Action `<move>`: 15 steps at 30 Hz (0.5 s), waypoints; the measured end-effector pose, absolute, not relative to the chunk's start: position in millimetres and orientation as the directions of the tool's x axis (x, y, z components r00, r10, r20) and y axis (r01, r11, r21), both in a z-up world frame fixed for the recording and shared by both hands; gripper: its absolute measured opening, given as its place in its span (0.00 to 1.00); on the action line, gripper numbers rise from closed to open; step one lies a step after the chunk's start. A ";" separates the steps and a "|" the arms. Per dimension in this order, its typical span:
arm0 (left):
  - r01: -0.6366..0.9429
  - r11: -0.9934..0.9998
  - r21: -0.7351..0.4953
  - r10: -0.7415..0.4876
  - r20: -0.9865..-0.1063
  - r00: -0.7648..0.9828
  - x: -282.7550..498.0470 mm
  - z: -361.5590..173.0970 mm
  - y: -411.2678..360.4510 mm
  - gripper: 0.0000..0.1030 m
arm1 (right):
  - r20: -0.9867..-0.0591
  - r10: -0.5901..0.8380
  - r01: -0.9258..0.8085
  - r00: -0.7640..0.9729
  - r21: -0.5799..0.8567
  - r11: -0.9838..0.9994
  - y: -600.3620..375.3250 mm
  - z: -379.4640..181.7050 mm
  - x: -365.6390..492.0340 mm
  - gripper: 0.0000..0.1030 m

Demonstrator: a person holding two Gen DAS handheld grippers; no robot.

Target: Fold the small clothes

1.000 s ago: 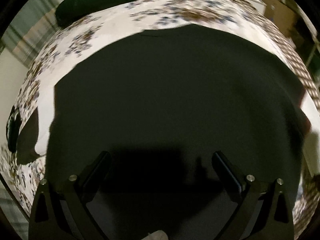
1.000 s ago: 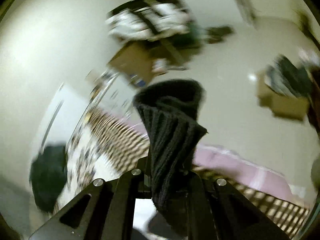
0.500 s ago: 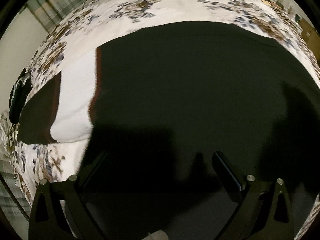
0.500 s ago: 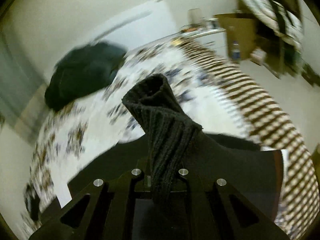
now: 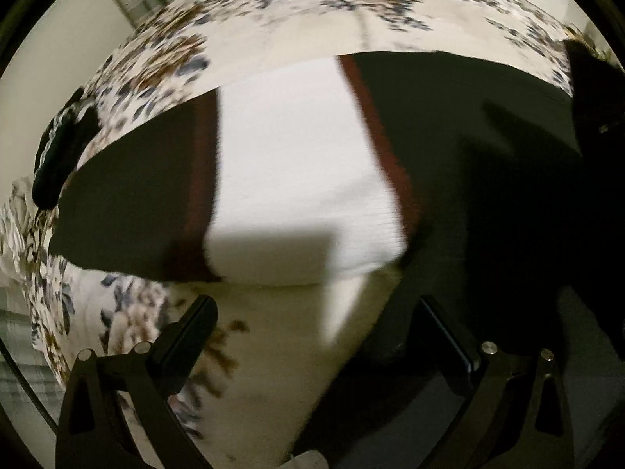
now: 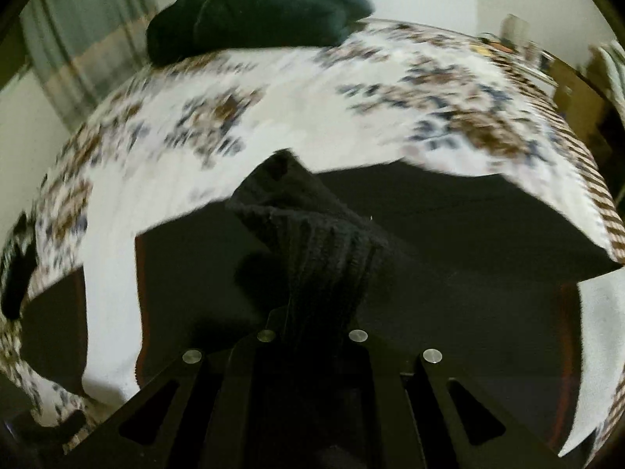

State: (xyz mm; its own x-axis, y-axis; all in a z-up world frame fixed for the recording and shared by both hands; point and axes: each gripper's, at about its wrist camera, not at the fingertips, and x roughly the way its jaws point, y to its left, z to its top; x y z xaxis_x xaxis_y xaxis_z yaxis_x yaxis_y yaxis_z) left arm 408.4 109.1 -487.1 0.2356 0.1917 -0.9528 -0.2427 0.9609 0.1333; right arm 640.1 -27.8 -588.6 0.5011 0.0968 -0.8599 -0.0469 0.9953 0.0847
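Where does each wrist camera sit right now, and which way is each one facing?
Left wrist: sits on the left gripper, jaws open and empty, facing steeply down at the black, white and maroon cloth.
Right wrist: sits on the right gripper, jaws shut on a black ribbed knit sock, facing down across the bed.
Shared: the floral bedspread and that cloth.

A black, white and maroon-striped garment covers most of the floral bedspread, leaving open bedspread beyond it. A dark green bundle blocks the far edge; a dark object sits at the left edge.
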 end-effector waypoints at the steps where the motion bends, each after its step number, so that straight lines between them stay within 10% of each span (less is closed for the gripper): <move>1: -0.245 0.960 0.132 0.191 -0.953 0.235 406.9 -486.9 113.5 1.00 | -0.866 0.097 -0.058 0.490 0.078 0.995 -15.4 -595.8 639.7 0.08; 10: -0.269 0.953 0.137 0.205 -0.948 0.245 395.1 -476.5 139.4 1.00 | -0.909 0.099 -0.128 0.404 0.051 0.990 47.6 -622.1 620.8 0.08; 13: -0.304 0.944 0.130 0.210 -0.946 0.248 386.8 -473.6 151.7 1.00 | -0.926 0.214 -0.147 0.310 0.176 0.973 37.8 -621.5 617.3 0.21; 15: -0.352 0.929 0.111 0.206 -0.947 0.245 377.6 -472.3 165.9 1.00 | -0.895 0.360 -0.121 0.263 0.339 0.933 17.4 -612.3 611.5 0.64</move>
State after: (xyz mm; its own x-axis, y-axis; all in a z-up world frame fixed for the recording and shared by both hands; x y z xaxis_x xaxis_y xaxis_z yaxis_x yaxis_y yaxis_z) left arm 377.6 165.9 -472.3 0.2454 0.2059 -0.9473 -0.3524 0.9293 0.1107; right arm 611.5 17.4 -612.3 0.2628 0.3596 -0.8954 -0.1208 0.9329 0.3392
